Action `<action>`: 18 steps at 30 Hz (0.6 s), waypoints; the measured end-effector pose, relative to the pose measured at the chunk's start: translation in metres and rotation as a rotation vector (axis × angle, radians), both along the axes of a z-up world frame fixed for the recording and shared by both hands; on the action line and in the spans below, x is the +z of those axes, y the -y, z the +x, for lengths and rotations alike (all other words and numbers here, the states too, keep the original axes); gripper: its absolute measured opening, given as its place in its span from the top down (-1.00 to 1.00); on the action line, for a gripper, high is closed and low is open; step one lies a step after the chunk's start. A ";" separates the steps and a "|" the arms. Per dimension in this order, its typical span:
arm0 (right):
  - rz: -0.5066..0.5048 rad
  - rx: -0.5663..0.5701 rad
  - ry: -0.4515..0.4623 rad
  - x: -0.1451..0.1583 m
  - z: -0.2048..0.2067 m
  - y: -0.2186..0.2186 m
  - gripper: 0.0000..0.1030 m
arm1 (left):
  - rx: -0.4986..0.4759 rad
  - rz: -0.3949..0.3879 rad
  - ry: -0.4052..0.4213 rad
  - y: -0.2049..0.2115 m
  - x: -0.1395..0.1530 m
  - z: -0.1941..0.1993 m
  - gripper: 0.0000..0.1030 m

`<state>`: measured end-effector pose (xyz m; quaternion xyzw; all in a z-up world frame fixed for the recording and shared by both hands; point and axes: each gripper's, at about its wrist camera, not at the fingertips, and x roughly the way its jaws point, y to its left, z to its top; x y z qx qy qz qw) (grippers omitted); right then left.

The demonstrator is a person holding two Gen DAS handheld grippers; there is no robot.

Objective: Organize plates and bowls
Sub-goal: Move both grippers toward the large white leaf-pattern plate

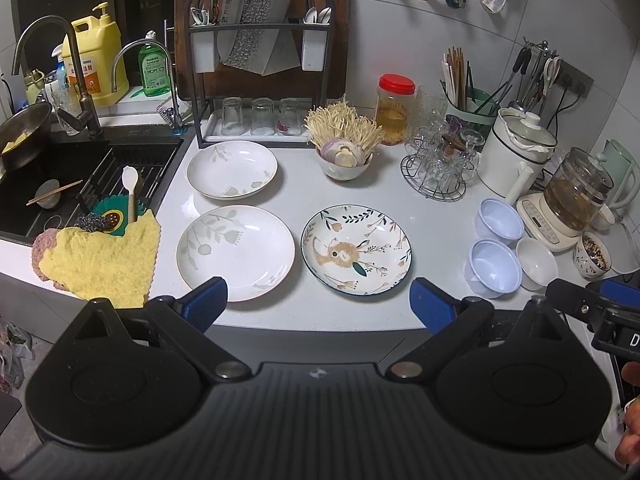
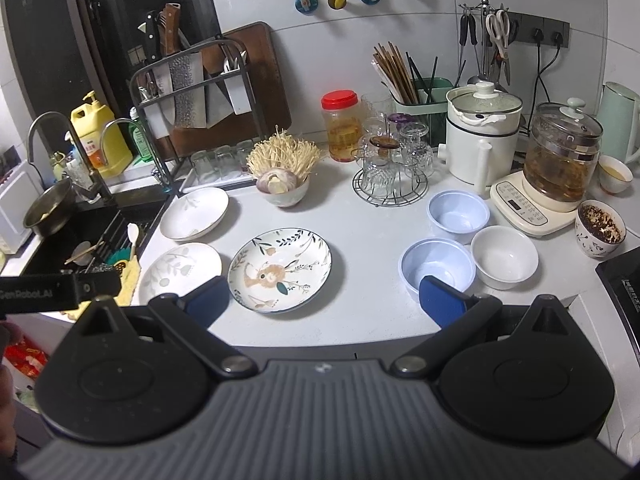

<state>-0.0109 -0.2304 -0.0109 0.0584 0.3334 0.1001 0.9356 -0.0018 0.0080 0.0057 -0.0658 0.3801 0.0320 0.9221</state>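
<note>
Three plates lie apart on the white counter: a far white leaf-print plate (image 1: pixel 232 169) (image 2: pixel 195 213), a near white leaf-print plate (image 1: pixel 235 252) (image 2: pixel 180 270), and a flower-and-rabbit plate (image 1: pixel 356 250) (image 2: pixel 279 270). To the right stand two pale blue bowls (image 1: pixel 499 220) (image 1: pixel 494 267) (image 2: pixel 458 211) (image 2: pixel 438 266) and a small white bowl (image 1: pixel 536 263) (image 2: pixel 504 256). My left gripper (image 1: pixel 318 306) is open and empty, at the counter's front edge before the plates. My right gripper (image 2: pixel 324 300) is open and empty, at the front edge between the rabbit plate and the near blue bowl.
A bowl of enoki mushrooms (image 1: pixel 344 144) stands behind the plates. A wire rack of glasses (image 1: pixel 440 160), a white pot (image 1: pixel 516 152), a glass kettle (image 1: pixel 576 196) and a patterned cup (image 2: pixel 598 232) crowd the right. The sink (image 1: pixel 60 184) and a yellow cloth (image 1: pixel 100 260) are at left.
</note>
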 end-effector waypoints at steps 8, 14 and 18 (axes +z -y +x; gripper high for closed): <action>0.010 0.000 -0.009 0.000 -0.001 -0.001 -1.00 | 0.004 -0.013 -0.023 -0.002 -0.001 -0.002 -0.93; 0.015 0.002 -0.010 0.000 -0.002 -0.004 -1.00 | -0.004 -0.026 0.003 -0.005 -0.002 -0.006 -0.93; 0.014 0.004 -0.007 0.002 -0.005 -0.007 -1.00 | -0.011 -0.040 0.012 -0.012 -0.001 -0.007 -0.93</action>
